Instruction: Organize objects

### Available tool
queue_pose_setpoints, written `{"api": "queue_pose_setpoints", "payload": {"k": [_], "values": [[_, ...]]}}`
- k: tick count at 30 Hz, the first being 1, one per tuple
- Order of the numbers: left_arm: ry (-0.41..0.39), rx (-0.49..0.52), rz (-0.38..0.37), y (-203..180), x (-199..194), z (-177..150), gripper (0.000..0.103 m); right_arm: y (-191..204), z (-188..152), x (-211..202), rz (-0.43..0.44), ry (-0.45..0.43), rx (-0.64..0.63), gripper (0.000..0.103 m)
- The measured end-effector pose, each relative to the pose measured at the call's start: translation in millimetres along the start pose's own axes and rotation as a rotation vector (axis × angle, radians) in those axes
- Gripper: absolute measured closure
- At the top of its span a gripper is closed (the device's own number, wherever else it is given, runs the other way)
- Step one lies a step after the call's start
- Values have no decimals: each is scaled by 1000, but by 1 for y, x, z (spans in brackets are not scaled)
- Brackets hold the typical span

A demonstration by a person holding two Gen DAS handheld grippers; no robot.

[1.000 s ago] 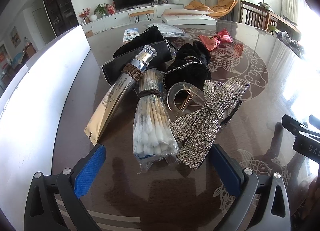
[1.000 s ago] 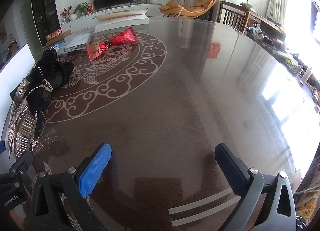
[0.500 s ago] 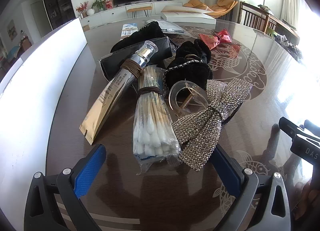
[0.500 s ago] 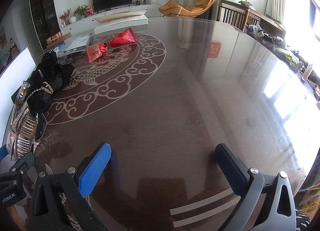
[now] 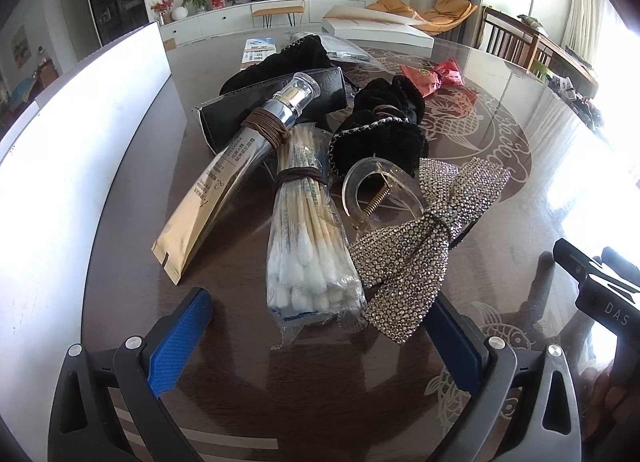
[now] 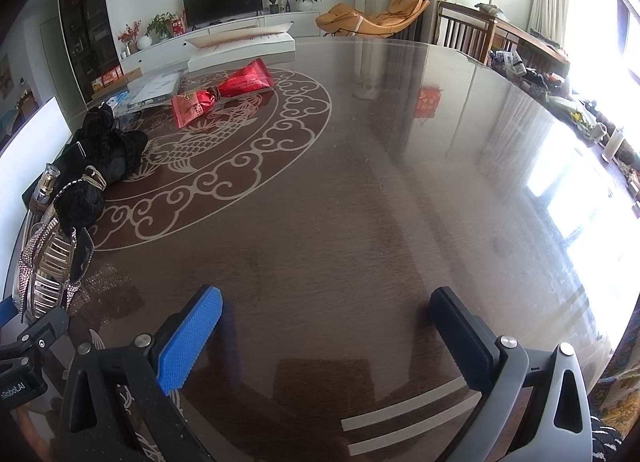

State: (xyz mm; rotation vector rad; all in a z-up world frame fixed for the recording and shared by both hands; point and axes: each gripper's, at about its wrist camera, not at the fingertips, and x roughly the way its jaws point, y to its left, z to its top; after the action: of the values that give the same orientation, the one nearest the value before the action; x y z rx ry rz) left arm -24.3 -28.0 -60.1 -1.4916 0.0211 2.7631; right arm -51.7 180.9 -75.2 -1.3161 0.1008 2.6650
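Both tools idle before the sorting begins: the left gripper (image 5: 318,336), jaws wide apart and empty, hovers just short of a bagged bundle of cotton swabs (image 5: 310,238) and a rhinestone bow clip (image 5: 424,238). The right gripper (image 6: 326,328), equally spread, faces bare table (image 6: 400,202). Beyond lie a clear claw clip (image 5: 378,196), a gold-and-silver tube (image 5: 240,166), black scrunchies (image 5: 380,130) and what may be a black case (image 5: 276,106), all heaped together, apparently unsorted.
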Motion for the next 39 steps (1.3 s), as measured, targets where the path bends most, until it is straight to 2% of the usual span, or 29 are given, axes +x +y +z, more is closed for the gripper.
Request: {"api": "queue_pose_setpoints", "payload": {"k": [31,39], "values": [[30,-17,9,0,-2,-2,0,0,0,0,-1,-1,1,0],[20,12,-10,0,-5,-7,0,0,-1,0,-1,-1,1,0]]}}
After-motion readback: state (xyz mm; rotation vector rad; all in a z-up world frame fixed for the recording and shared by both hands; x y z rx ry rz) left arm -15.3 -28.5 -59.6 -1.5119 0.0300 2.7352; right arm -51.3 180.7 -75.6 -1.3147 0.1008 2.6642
